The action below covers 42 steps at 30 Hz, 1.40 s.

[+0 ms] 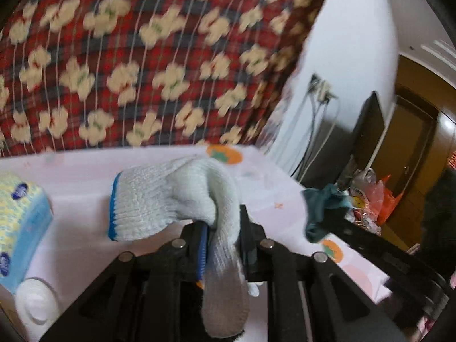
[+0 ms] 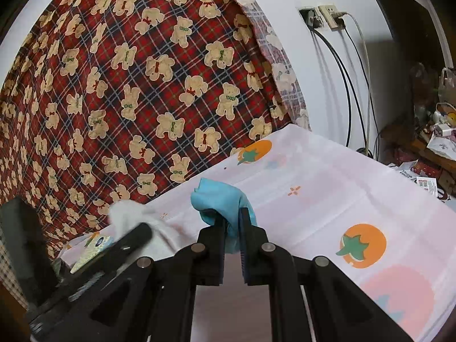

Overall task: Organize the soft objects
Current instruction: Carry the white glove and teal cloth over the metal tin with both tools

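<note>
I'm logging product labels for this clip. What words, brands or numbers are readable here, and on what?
No text can be read.
Tissue pack: dark blue oval logos, lettering blurred.
White bag on the cluttered side shelf: printed lettering too small to read.
Small red-and-green printed card beside it: print too small.
White knit glove and blue cloth: no lettering visible.

We count one white knit glove [image 1: 171, 196], one blue cloth [image 2: 222, 202], one tissue pack [image 1: 20, 222] and two grippers.
</note>
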{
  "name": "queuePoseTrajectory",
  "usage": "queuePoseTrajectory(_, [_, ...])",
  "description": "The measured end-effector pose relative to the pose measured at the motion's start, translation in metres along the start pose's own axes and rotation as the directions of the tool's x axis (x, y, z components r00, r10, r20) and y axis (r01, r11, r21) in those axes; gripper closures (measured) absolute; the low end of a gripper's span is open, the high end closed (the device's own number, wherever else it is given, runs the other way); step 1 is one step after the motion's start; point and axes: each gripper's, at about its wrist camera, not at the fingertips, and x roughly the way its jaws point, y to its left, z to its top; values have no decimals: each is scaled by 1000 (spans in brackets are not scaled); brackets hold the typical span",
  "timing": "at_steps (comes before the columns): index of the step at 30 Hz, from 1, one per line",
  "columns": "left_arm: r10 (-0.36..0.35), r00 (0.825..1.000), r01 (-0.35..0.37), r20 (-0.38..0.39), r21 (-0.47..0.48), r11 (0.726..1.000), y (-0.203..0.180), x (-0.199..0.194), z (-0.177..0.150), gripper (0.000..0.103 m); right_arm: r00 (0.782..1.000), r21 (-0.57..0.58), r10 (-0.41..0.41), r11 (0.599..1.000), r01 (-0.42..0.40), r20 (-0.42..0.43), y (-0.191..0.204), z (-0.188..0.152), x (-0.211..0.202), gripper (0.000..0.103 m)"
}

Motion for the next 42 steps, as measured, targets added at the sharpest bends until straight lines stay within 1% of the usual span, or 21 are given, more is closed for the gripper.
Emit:
queuePoseTrajectory(4, [-27, 998, 24, 65, 38, 999, 0, -30, -3, 87, 999, -40, -11, 999, 12, 33, 7, -1, -5, 93])
queuePoseTrajectory(6, [-35, 996, 31, 84, 45, 998, 2, -41, -7, 87, 998, -74, -15, 997, 19, 55, 13, -1, -8, 93])
queuePoseTrajectory(11, [-26, 990, 16, 140, 75, 997, 8, -76, -19, 87, 994, -147, -23, 988, 38, 106, 27, -4, -15, 93])
queuePoseTrajectory(17, [2, 980, -26, 197, 118, 993, 13, -113, -34, 87, 993, -178, -62, 981, 80, 105, 31, -9, -10, 93])
queuePoseTrajectory(21, [49, 975, -83, 218, 150, 985, 15, -129, -41, 87, 987, -167, -85, 980, 107, 135, 31, -10, -16, 93])
queuePoseTrajectory(24, [79, 971, -119, 224, 171, 978, 18, -139, -46, 87, 986, -153, -86, 982, 108, 140, 33, -14, -21, 93])
queuePoseTrajectory(28, [104, 965, -153, 239, 197, 968, 19, -151, -52, 87, 976, -202, -111, 968, 149, 188, 50, -21, -30, 93])
queuePoseTrajectory(32, [136, 954, -201, 267, 234, 951, 18, -160, -59, 87, 973, -231, -94, 962, 143, 211, 67, -33, -40, 93])
queuePoseTrajectory(34, [148, 948, -219, 281, 243, 945, 19, -166, -62, 87, 971, -225, -87, 964, 138, 223, 73, -39, -47, 93])
queuePoseTrajectory(37, [150, 945, -223, 289, 239, 945, 22, -174, -65, 87, 977, -203, -75, 972, 115, 199, 78, -45, -48, 93])
queuePoseTrajectory(40, [156, 942, -229, 298, 229, 946, 28, -182, -67, 87, 973, -212, -76, 969, 124, 218, 90, -52, -55, 93])
queuePoseTrajectory(42, [161, 937, -237, 309, 225, 945, 31, -188, -68, 87, 974, -215, -63, 970, 111, 216, 98, -57, -57, 93])
